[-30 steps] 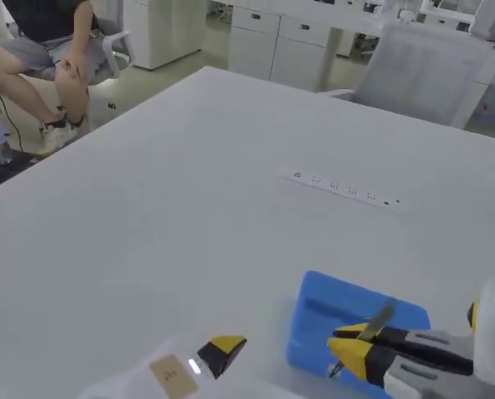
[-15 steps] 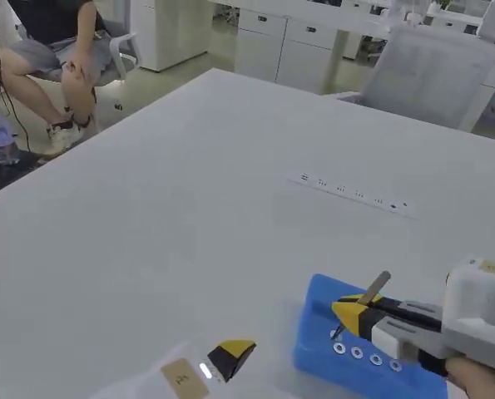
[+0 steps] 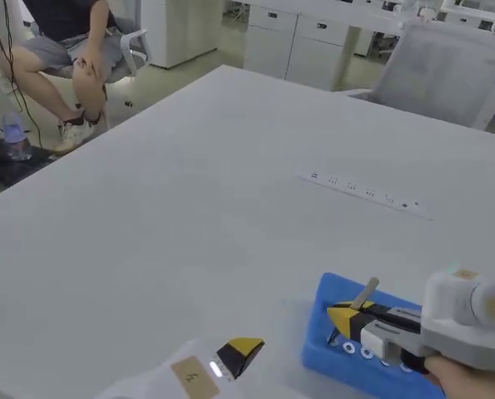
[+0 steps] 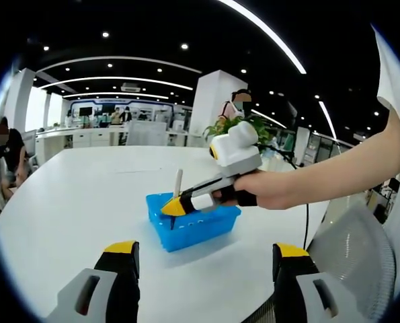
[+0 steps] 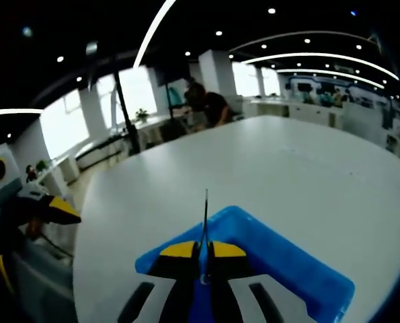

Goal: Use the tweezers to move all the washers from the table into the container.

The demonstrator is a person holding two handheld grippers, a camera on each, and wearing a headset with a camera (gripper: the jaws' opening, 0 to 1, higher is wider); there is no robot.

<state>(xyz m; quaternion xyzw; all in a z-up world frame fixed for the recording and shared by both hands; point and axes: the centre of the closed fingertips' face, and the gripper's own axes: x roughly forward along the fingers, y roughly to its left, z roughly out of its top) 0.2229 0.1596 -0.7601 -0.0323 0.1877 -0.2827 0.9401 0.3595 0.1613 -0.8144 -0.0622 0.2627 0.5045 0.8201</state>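
Note:
A blue container [image 3: 315, 353] sits near the table's front edge and holds several silver washers [image 3: 348, 347]. My right gripper [image 3: 334, 313] hovers over it, shut on metal tweezers [image 3: 363, 296] whose thin tip points down into the container. In the right gripper view the gripper [image 5: 204, 249] clamps the tweezers [image 5: 205, 219] above the container [image 5: 287, 266]. My left gripper [image 3: 240, 350] stands open to the left of the container with nothing in it. From the left gripper view, that gripper [image 4: 206, 250] faces the container [image 4: 193, 222] and the tweezers [image 4: 178, 183].
A white power strip [image 3: 368, 193] lies flat on the white table [image 3: 189, 191] farther back. A person [image 3: 64, 41] sits on a chair beyond the far left edge, with a bottle [image 3: 14, 135] on the floor. A grey chair [image 3: 447, 66] stands at the far right.
The right gripper with the tweezers has shifted toward the container's far side, uncovering the washers inside. The head camera has moved. The left gripper has hardly moved.

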